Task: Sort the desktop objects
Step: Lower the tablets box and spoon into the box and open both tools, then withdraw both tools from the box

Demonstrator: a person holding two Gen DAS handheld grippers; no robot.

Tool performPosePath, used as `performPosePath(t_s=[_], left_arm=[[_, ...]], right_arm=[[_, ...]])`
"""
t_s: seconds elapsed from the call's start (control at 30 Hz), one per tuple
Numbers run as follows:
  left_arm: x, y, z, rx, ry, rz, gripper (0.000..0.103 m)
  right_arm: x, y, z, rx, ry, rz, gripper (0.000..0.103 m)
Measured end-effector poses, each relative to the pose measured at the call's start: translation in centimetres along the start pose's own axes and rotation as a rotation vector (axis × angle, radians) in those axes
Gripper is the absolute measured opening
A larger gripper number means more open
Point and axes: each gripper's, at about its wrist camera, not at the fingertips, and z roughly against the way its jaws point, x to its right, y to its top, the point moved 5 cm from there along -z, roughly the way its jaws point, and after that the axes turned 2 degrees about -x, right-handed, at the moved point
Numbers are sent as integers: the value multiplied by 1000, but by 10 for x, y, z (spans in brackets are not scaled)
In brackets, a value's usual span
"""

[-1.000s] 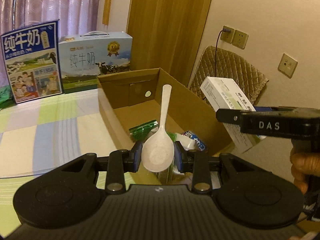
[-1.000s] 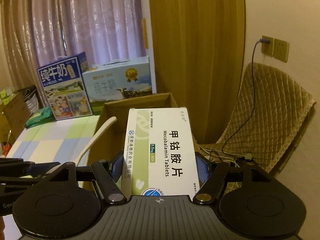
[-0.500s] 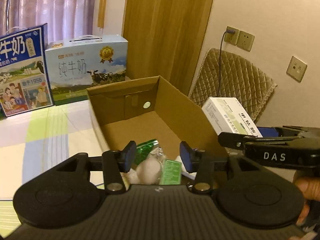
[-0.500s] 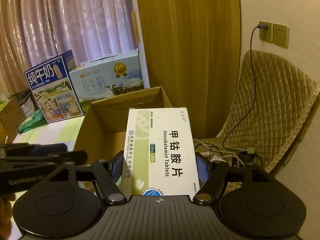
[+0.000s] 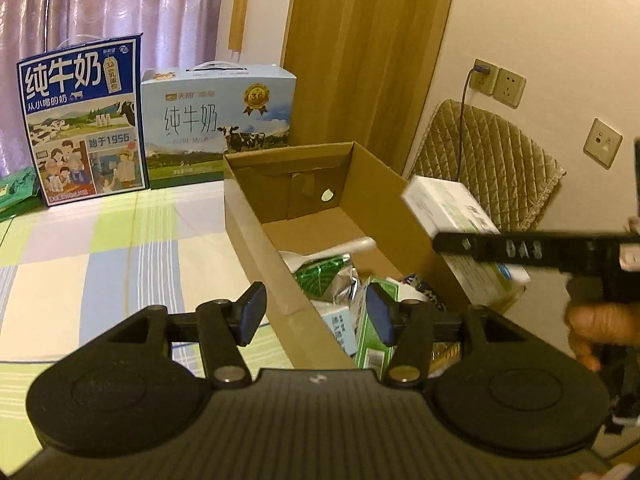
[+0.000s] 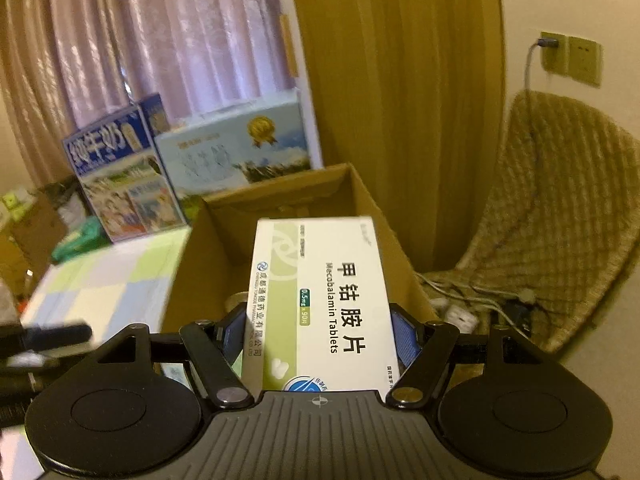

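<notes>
The left gripper (image 5: 314, 312) hung released over the box (image 5: 256, 236) — spoon (image 5: 352, 246) inside it — while the right gripper (image 6: 319, 334) clenched the tablet carton (image 6: 320, 300).

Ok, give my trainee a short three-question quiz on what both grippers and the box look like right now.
1. True or false: the left gripper has its jaws closed on a spoon.
2. What does the right gripper hold? A) milk carton B) white medicine box C) green packet
3. Fill in: the white spoon lies inside the ____.

Key
1. False: its jaws are open and empty.
2. B: the medicine box.
3. Cardboard box, among the packets.
</notes>
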Motion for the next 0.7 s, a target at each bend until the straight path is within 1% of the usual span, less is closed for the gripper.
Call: performPosePath(t_s=[0.17,0.23,0.37,0.4,0.43,0.6,0.7], left_arm=[[0,-9,6,-9,5,9,54],[-1,-13,9,-8,8,19,62],[2,-21,16,-12,8,27,68],[3,-22,19,-12,10,29,71],[4,-24,22,-11,13,30,78],[11,-34,43,16,46,33,101],[15,-40,55,15,73,45,102]], right_arm=[[5,5,8,23,-18,-22,77],[8,1,13,21,-25,-32,80],[15,-14,26,5,-26,-66,88],[16,-18,29,2,-28,-75,91],[17,-22,34,-4,-29,-83,92],[14,-44,58,-33,-26,-94,101],[8,-55,73,-65,-37,-70,101]])
